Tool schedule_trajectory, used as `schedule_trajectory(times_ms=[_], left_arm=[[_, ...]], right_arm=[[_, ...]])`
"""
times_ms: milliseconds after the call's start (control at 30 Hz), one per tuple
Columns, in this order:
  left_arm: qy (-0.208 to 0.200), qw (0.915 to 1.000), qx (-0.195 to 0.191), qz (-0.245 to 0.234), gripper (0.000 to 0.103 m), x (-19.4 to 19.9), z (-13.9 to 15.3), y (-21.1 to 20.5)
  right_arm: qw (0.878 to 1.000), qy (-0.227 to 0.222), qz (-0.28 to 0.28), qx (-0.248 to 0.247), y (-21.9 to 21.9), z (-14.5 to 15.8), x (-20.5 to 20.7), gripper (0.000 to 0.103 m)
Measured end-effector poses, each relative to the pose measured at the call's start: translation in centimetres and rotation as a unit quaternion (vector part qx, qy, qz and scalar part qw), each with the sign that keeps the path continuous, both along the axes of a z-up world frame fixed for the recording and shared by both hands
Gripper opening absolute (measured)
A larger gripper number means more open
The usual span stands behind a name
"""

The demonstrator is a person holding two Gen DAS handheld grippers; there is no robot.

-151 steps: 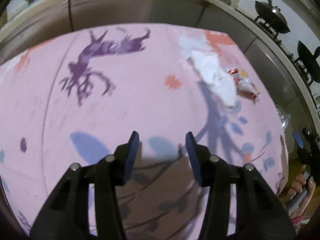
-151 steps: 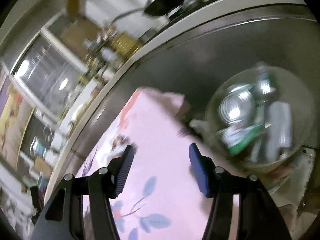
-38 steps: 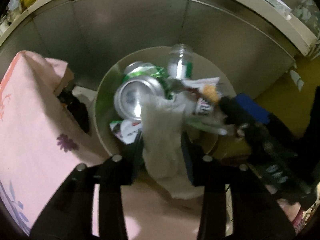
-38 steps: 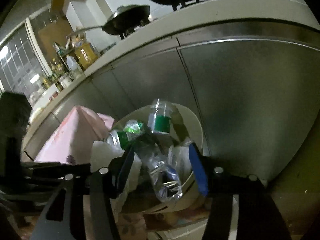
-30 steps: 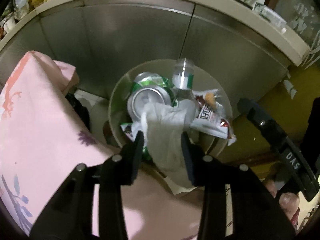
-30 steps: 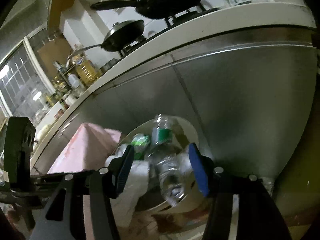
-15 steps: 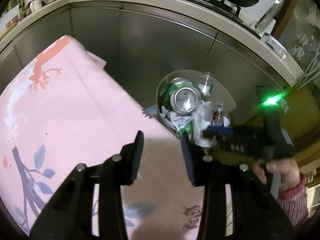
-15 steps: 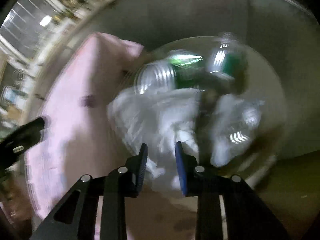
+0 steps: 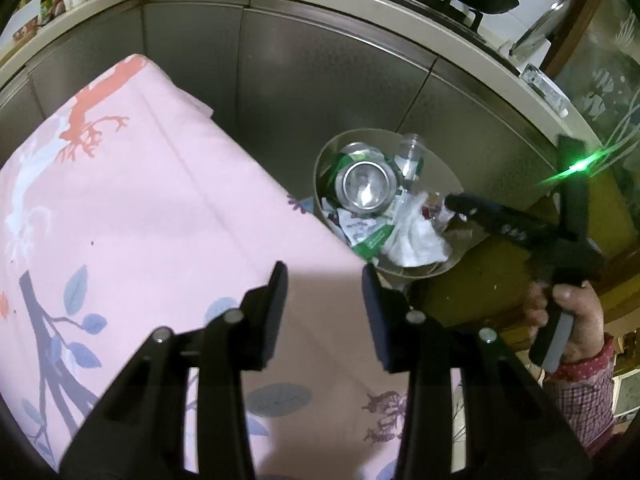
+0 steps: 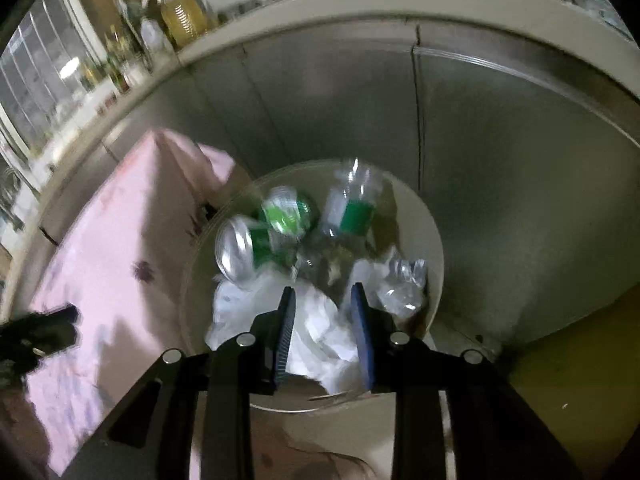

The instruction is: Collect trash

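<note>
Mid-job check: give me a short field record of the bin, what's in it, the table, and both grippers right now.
bin: round, beige, beside the table, in front of steel cabinets
contents: cans, clear bottle, white tissue, wrappers
table: pink printed cloth; no trash on the visible part
left gripper: over the cloth, jaws apart, empty
right gripper: above the bin, jaws narrow, nothing clearly held

Dim indoor light; strong fisheye bending and dark corners. Right wrist view motion-blurred. Green flare (image 9: 576,166) glares at right; shadow on pink cloth (image 9: 168,200).
</note>
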State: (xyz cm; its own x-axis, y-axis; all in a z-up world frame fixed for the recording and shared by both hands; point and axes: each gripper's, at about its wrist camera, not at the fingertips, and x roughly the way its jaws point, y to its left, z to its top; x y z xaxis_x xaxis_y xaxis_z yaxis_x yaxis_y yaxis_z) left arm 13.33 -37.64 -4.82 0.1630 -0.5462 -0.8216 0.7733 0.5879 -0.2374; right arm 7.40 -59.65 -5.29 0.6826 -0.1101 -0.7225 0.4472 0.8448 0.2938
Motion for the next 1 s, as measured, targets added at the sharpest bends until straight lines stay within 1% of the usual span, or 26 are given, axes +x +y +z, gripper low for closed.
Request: schedule_trajectory(times_ms=[167, 267, 400, 467, 533, 567, 600, 633, 767, 833, 933, 967, 1000], left_arm=[[-0.002, 1.0000, -0.003, -0.003, 0.036, -0.7, 0.5, 0.4], [-0.006, 0.9999, -0.013, -0.004, 0.036, -1.1, 1.1, 1.2], [-0.013, 0.9997, -0.020, 0.007, 0.036, -1.5, 2.1, 2.3], [-0.033, 0.9993, -0.012, 0.016, 0.036, -2.0, 2.8, 2.8], [-0.056, 0.9982, -0.006, 0.018, 0.038, -2.7, 3.3, 3.2], [-0.065, 0.9977, -0.004, 0.018, 0.041, -2.9, 3.6, 3.3], [-0.080, 0.9966, -0.004, 0.021, 0.050, -3.5, 4.0, 3.7], [-0.087, 0.9960, -0.006, 0.022, 0.058, -3.7, 4.3, 4.1], [-0.124, 0.9919, -0.006, 0.030, 0.067, -5.1, 5.6, 5.8], [-0.136, 0.9901, -0.005, 0.035, 0.077, -5.6, 6.1, 6.6], [-0.164, 0.9849, -0.005, 0.054, 0.086, -6.3, 7.1, 8.5], [-0.172, 0.9833, -0.007, 0.060, 0.087, -6.6, 7.4, 9.0], [-0.178, 0.9819, -0.007, 0.065, 0.091, -6.7, 7.7, 9.6]], right_arm=[[0.998, -0.057, 0.012, 0.034, 0.2, 1.9, -0.9, 0.026], [0.992, -0.108, 0.011, 0.058, 1.6, 2.0, -3.3, 0.026], [0.983, -0.149, -0.023, 0.100, 2.9, 1.5, -5.6, 0.027], [0.978, -0.164, -0.048, 0.122, 3.8, 0.9, -7.0, 0.028], [0.972, -0.178, -0.066, 0.138, 5.0, 0.4, -8.1, 0.032], [0.970, -0.181, -0.075, 0.143, 5.8, 0.3, -8.5, 0.036], [0.970, -0.181, -0.082, 0.143, 6.6, 0.2, -8.9, 0.042], [0.970, -0.180, -0.084, 0.143, 7.2, 0.3, -9.1, 0.043], [0.971, -0.175, -0.093, 0.136, 9.8, 1.3, -10.1, 0.049], [0.971, -0.173, -0.098, 0.131, 10.7, 2.0, -10.6, 0.052], [0.972, -0.173, -0.112, 0.116, 12.4, 3.5, -11.2, 0.063], [0.971, -0.178, -0.115, 0.110, 12.9, 4.0, -11.5, 0.069], [0.971, -0.183, -0.116, 0.105, 13.3, 4.3, -11.6, 0.075]])
